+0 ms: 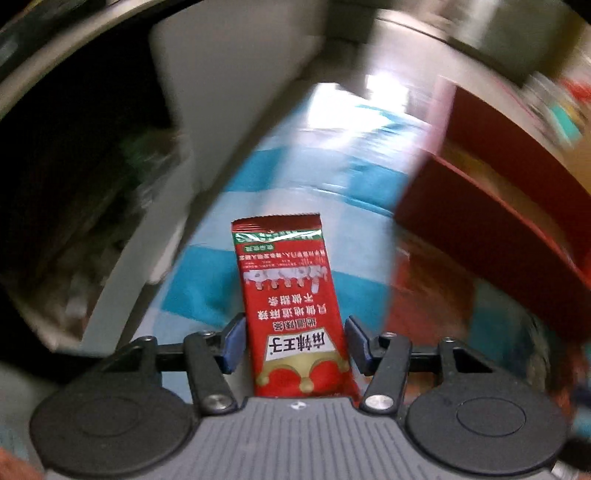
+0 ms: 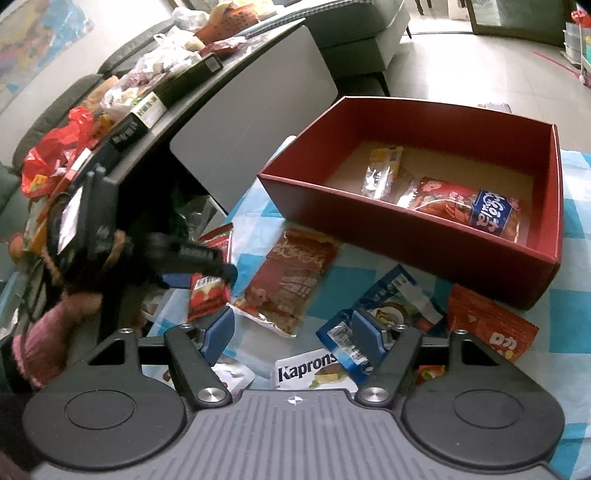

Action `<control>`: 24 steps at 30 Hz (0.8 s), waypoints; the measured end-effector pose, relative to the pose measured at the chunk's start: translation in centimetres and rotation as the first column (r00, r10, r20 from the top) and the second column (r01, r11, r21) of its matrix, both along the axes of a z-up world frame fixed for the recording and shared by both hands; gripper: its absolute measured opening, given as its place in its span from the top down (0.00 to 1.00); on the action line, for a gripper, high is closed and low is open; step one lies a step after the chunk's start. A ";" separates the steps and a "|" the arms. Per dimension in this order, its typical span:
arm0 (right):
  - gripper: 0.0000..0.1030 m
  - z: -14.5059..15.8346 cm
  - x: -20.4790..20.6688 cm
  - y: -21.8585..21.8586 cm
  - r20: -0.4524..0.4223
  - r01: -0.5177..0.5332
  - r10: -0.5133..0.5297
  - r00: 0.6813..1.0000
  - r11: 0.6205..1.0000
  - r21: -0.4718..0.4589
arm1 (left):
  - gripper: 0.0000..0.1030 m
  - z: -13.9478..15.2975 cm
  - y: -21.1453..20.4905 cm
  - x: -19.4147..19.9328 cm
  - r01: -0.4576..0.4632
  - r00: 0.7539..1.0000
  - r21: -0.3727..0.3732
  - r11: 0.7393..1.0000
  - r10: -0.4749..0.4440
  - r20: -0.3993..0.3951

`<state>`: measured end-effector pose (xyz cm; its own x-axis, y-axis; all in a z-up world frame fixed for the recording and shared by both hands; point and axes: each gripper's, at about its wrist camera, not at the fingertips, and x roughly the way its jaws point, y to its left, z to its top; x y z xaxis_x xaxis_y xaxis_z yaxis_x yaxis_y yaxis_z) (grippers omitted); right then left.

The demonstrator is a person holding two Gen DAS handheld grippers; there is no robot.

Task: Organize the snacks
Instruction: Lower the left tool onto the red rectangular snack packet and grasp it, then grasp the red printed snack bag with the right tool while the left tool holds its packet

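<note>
My left gripper [image 1: 293,338] is shut on a red snack packet [image 1: 291,302] with Chinese print and holds it above the blue-and-white checked cloth [image 1: 332,177]. The red box [image 1: 480,206] is to its right, blurred. In the right wrist view the left gripper [image 2: 207,275] shows at the left, holding the same red packet [image 2: 207,297]. My right gripper [image 2: 291,334] is open and empty above loose snacks: a brown-red packet [image 2: 291,280], a blue packet [image 2: 384,310], a Kaprons packet [image 2: 310,371] and a red-orange bag [image 2: 491,328]. The red box [image 2: 369,221] holds two packets [image 2: 465,210].
A dark table [image 2: 236,48] piled with bags and boxes stands at the left, with a grey panel [image 2: 255,122] below it. A grey sofa [image 2: 351,33] and tiled floor [image 2: 461,62] lie beyond the box.
</note>
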<state>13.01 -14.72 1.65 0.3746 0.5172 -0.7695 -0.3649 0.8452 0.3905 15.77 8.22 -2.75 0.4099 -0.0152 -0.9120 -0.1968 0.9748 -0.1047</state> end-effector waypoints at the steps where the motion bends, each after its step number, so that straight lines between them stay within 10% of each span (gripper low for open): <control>1: 0.26 -0.1 0.0 0.1 -0.003 -0.002 0.002 1.000 1.000 -0.001 | 0.58 0.2 -0.2 -0.2 0.055 0.999 -0.033 0.998 -0.054 0.003; 10: 0.26 -1.0 0.9 1.4 -0.012 -0.004 0.004 1.000 0.999 -0.039 | 0.53 0.1 -0.4 -1.0 0.041 0.999 -0.071 0.997 -0.039 0.031; 16: 0.25 -0.5 2.0 1.0 0.047 0.089 -0.084 0.995 0.990 -0.107 | 0.21 -0.9 -5.2 -1.1 0.106 0.991 0.173 0.979 -0.119 0.066; 20: 0.25 -0.6 2.1 0.6 0.030 0.137 -0.135 0.990 0.986 -0.091 | 0.52 -0.2 -4.1 -1.4 0.137 0.988 0.106 0.985 -0.143 0.055; 24: 0.25 -1.1 2.5 2.4 0.019 0.088 -0.086 0.996 0.985 -0.146 | 0.60 0.2 -2.0 -2.7 0.126 0.992 0.031 0.992 -0.127 0.019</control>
